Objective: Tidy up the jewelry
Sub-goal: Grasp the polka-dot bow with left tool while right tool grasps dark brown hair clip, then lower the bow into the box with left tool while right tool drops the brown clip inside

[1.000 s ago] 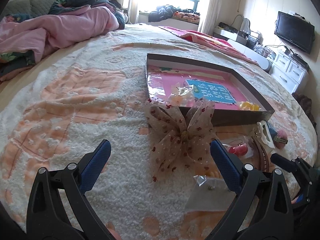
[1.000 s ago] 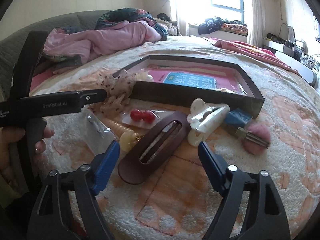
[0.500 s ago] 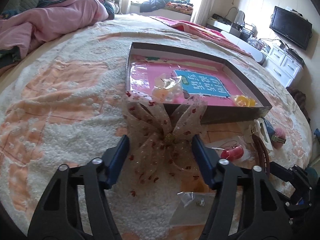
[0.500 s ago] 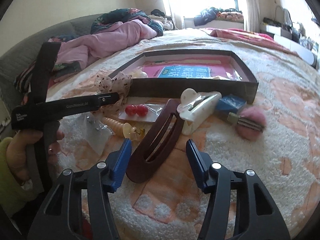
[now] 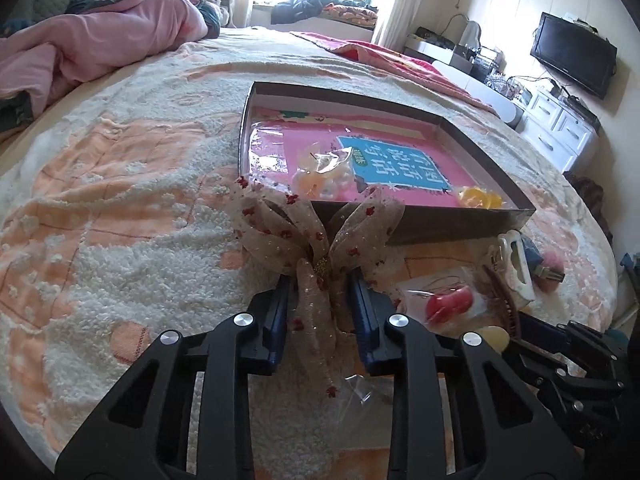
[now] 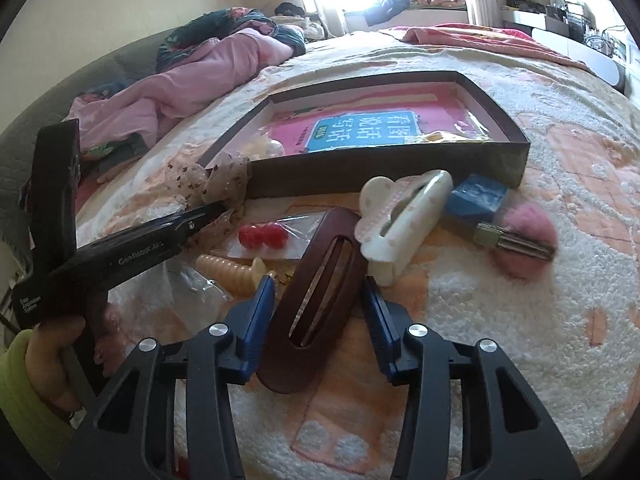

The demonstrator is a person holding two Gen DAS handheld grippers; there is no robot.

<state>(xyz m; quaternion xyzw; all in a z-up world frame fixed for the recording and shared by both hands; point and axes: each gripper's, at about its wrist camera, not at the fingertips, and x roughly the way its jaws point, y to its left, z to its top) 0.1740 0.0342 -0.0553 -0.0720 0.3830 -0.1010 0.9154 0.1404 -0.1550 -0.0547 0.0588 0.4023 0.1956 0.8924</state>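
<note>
A beige mesh bow with red dots (image 5: 316,232) lies on the bed against the near wall of a shallow brown box (image 5: 460,224). My left gripper (image 5: 320,280) is closed on the bow's knot and tails. The bow also shows in the right wrist view (image 6: 216,178). My right gripper (image 6: 318,292) has its jaws around a dark brown oval hair clip (image 6: 316,292), close on both sides; contact is unclear. The box (image 6: 360,176) holds a pink and blue booklet, a bagged pale hair piece (image 5: 320,172) and a yellow piece (image 5: 478,198).
On the bedspread lie a white claw clip (image 6: 404,216), red beads in a bag (image 6: 264,236), a cream spiral clip (image 6: 228,272), a blue item (image 6: 476,200), a pink pompom clip (image 6: 524,240) and a small clear bag (image 5: 360,388). Pink bedding (image 5: 100,40) lies far left.
My left gripper moved forward and closed from wide open onto the bow. My right gripper moved forward and narrowed around the brown hair clip.
</note>
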